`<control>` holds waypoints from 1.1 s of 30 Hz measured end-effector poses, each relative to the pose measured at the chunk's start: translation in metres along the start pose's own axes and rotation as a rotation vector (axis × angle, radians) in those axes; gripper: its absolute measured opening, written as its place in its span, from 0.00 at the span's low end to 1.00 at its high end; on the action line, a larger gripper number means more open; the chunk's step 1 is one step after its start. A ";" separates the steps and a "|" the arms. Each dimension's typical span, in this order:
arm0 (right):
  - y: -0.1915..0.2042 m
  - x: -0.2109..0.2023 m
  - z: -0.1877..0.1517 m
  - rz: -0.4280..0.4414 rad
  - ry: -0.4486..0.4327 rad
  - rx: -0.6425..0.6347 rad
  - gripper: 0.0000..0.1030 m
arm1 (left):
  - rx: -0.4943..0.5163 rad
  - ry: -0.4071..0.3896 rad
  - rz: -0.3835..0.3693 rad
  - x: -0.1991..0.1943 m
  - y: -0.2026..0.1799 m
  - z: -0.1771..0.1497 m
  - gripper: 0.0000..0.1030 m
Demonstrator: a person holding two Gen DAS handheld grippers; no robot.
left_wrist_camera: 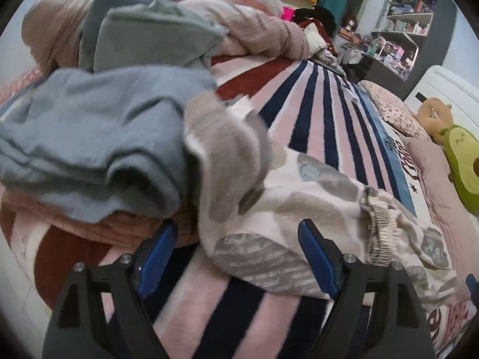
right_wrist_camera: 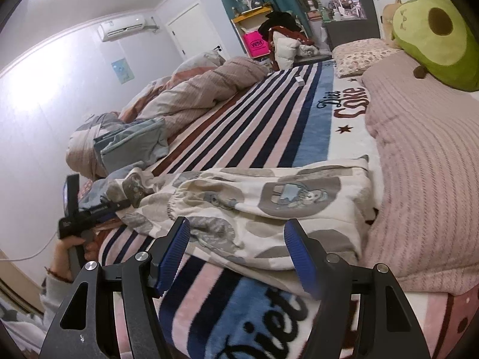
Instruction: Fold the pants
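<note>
Cream pants (right_wrist_camera: 269, 206) with grey cartoon print lie folded across the striped blanket (right_wrist_camera: 254, 131) on the bed; they also show in the left wrist view (left_wrist_camera: 269, 209), with the elastic waistband (left_wrist_camera: 377, 227) bunched at the right. My left gripper (left_wrist_camera: 239, 257) is open at the pants' near edge, its blue pads either side of the cloth, not closed on it. It also shows in the right wrist view (right_wrist_camera: 71, 209), held by a hand. My right gripper (right_wrist_camera: 236, 257) is open and empty just in front of the pants' near edge.
A pile of blue-grey and pink clothes (left_wrist_camera: 89, 137) sits left of the pants. A rumpled pink quilt (right_wrist_camera: 194, 89) lies further back. A pink pillow (right_wrist_camera: 425, 164) and avocado plush (right_wrist_camera: 434, 30) are at the right. Shelves and clutter stand beyond the bed.
</note>
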State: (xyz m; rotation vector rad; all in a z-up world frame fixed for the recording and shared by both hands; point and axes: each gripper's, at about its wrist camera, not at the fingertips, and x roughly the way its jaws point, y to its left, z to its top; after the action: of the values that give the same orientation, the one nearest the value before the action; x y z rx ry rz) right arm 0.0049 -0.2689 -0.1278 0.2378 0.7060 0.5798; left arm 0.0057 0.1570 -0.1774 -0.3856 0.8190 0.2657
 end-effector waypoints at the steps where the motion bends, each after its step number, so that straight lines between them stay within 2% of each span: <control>1: 0.003 0.000 0.001 -0.001 0.001 0.001 0.60 | -0.010 0.008 0.008 0.004 0.003 -0.001 0.77; 6: 0.009 0.000 0.002 -0.015 0.010 -0.008 0.60 | -0.028 0.012 -0.045 0.021 0.005 0.001 0.77; 9: 0.009 -0.001 0.003 -0.012 0.004 -0.002 0.60 | -0.068 0.032 -0.081 0.032 0.004 0.005 0.55; 11: 0.009 -0.003 0.004 -0.006 0.000 0.001 0.60 | -0.097 0.023 -0.097 0.035 0.002 0.007 0.51; 13: 0.008 -0.005 0.004 -0.004 -0.003 0.003 0.60 | -0.092 0.017 -0.055 0.037 -0.002 0.010 0.31; 15: 0.006 -0.006 0.003 -0.003 -0.009 0.004 0.60 | -0.120 0.011 -0.039 0.033 0.002 0.012 0.20; 16: 0.005 -0.007 0.003 0.003 -0.013 0.009 0.60 | -0.135 0.016 -0.032 0.029 0.004 0.013 0.16; 18: 0.000 -0.010 0.002 0.020 -0.025 0.023 0.60 | -0.135 0.009 -0.034 0.021 0.004 0.014 0.14; 19: -0.002 -0.011 0.001 0.027 -0.030 0.028 0.60 | -0.126 0.002 -0.029 0.015 0.002 0.013 0.07; 20: -0.005 -0.011 0.001 0.032 -0.034 0.032 0.60 | -0.119 0.002 -0.039 0.012 0.001 0.013 0.04; 21: -0.008 -0.012 0.000 0.039 -0.038 0.038 0.60 | -0.119 0.000 -0.056 0.008 -0.001 0.011 0.04; 25: -0.018 -0.016 -0.007 0.073 -0.051 0.060 0.60 | -0.060 -0.071 -0.040 -0.003 -0.021 0.015 0.04; 27: -0.024 -0.021 -0.010 0.081 -0.059 0.073 0.60 | -0.037 -0.113 -0.021 -0.004 -0.028 0.021 0.04; 29: -0.032 -0.028 -0.014 0.095 -0.079 0.091 0.60 | -0.003 -0.111 0.017 0.003 -0.041 0.030 0.04; 33: -0.044 -0.042 -0.020 0.105 -0.114 0.111 0.60 | 0.064 -0.154 -0.052 -0.011 -0.076 0.043 0.04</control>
State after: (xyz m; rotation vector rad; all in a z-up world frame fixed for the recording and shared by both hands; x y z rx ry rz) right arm -0.0156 -0.3292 -0.1374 0.4099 0.6182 0.6229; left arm 0.0553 0.1061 -0.1248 -0.3216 0.6642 0.2175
